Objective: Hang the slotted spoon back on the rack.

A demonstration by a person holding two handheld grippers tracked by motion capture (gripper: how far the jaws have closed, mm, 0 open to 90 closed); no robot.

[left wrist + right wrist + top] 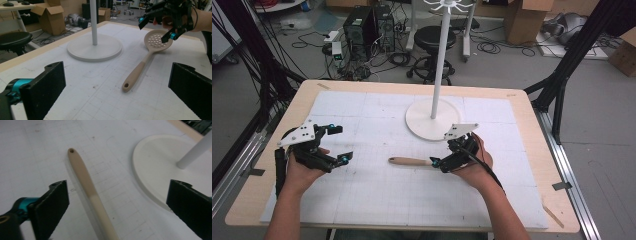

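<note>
One slotted spoon (145,60) lies flat on the white gridded mat (362,195), its beige handle pointing toward the left side of the table and its perforated bowl toward the right. The right gripper (443,162) hovers directly over the bowel end: in the left gripper view its jaws stand apart, one on either side of the round bowl, not yet closed on it. In the right gripper view the handle (87,187) runs up the middle of the gap between the two spread black jaws, touching neither. The left gripper (343,145) is held well apart from the spoon, near the mat's left part, jaws likewise wide and empty. One white stand (434,117), a round base with an upright pole, sits just behind the spoon. Count: one spoon, one stand, two grippers.
</note>
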